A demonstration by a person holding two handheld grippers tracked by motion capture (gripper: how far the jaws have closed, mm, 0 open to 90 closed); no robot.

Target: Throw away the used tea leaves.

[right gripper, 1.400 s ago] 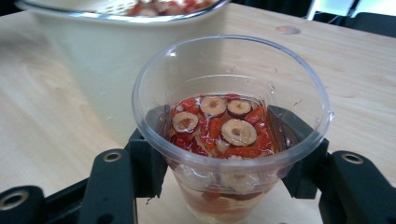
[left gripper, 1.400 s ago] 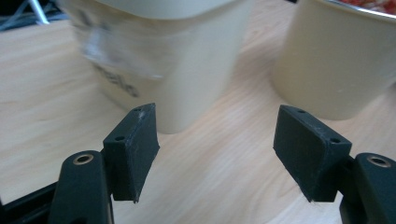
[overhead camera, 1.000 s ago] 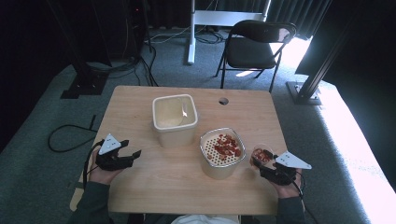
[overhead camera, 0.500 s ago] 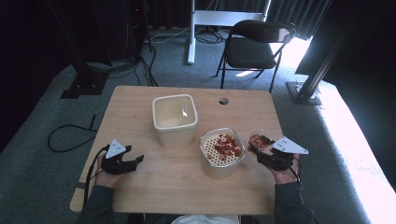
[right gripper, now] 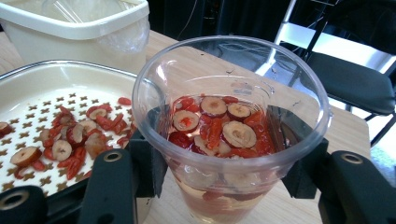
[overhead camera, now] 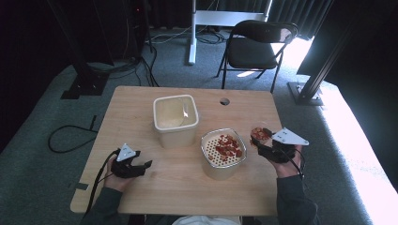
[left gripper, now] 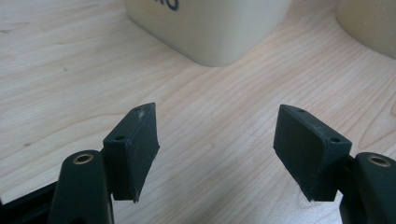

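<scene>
Forearms in dark sleeves come in from the near edge of the wooden table (overhead camera: pixel 141 108), one at each near corner. The person's left hand (overhead camera: pixel 117 171) lies low near the table's near left corner, holding the left gripper (overhead camera: pixel 141 166) with its jaws pointing across the wood toward the containers. In the left gripper view those jaws stand well apart with bare tabletop between them and nothing touching either pad. The right hand (overhead camera: pixel 284 161) is at the right edge of the table, wrist raised, holding the right gripper (overhead camera: pixel 259 140) level, jaws pointing left toward the strainer. Its jaws are closed on the clear plastic cup (right gripper: pixel 231 135), one pad pressing each side of the cup's wall in the right gripper view, and the cup stands upright in the grip.

Largest on the table is the cream square tub (overhead camera: pixel 176 122), set toward the middle, with a clear liner inside. Just right of it and nearer the person sits the white strainer bowl (overhead camera: pixel 224 152), whose perforated tray carries a scatter of red dried fruit slices (right gripper: pixel 70 140). The cup is just beside the strainer's right rim, apart from it. It is transparent with a rolled lip, holding pale liquid low down and red slices with tan round centres (right gripper: pixel 219 121) heaped above.
</scene>
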